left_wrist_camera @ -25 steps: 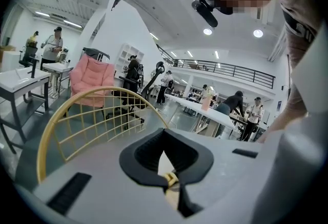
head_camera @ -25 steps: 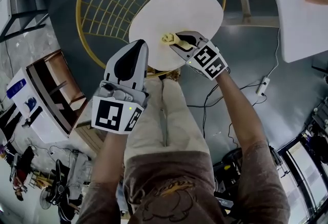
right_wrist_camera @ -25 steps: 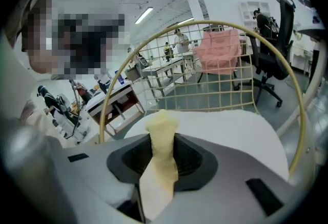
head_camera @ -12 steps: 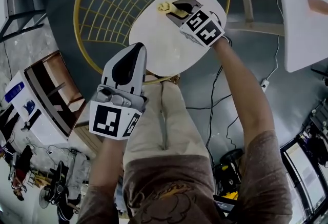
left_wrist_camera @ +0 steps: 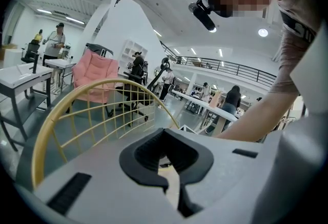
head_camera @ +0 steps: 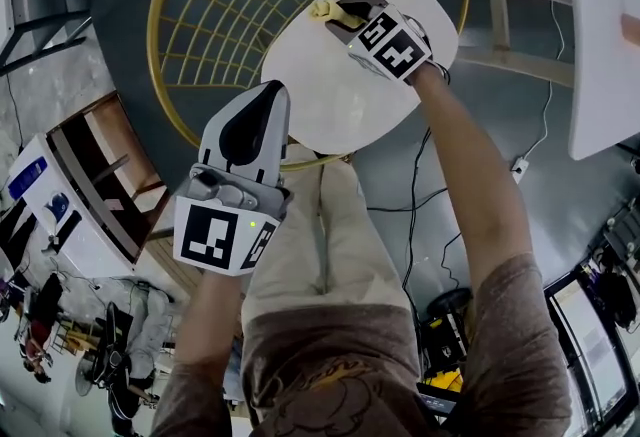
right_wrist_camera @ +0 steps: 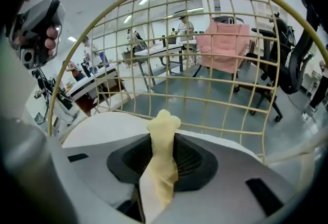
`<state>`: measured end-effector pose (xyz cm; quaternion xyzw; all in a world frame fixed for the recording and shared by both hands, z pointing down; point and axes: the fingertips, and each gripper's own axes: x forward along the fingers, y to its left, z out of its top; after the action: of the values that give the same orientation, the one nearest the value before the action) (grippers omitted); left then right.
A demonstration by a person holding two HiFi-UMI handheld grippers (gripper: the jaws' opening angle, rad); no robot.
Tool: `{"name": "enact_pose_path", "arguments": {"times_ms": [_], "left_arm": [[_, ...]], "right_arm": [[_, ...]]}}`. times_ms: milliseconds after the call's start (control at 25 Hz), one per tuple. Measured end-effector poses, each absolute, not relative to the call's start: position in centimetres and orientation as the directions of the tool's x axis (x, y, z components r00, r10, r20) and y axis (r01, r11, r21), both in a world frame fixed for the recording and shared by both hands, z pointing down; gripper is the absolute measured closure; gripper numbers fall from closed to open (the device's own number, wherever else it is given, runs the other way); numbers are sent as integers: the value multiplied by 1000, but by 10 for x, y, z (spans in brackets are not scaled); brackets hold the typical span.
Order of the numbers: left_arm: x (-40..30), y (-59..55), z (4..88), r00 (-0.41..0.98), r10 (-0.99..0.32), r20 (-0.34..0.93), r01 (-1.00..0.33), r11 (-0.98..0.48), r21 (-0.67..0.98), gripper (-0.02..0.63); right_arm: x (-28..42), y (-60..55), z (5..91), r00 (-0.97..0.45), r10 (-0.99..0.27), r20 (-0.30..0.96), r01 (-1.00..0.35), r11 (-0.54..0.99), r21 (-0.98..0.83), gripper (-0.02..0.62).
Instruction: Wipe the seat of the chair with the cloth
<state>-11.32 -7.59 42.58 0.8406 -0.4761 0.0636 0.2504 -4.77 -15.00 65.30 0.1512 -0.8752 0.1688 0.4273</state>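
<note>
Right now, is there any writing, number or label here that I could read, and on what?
No text is legible.
Left marker cube, right marker cube: black-and-white patterns, no letters.
Shirt print: too blurred.
Blue label at the left edge: too small.

cloth [head_camera: 325, 11] pale yellow; seat [head_camera: 325, 90] white; chair back [head_camera: 150, 25] gold wire grid
</note>
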Motion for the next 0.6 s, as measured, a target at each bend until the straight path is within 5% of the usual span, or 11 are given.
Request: {"name": "enact_pose_path", "arguments": {"times_ms": [600], "left_arm": [[-114, -77, 433, 542, -762, 353, -831, -423, 362, 598]], "right_arm": [[-37, -122, 662, -601, -89, 794, -404, 891, -206, 465]]}}
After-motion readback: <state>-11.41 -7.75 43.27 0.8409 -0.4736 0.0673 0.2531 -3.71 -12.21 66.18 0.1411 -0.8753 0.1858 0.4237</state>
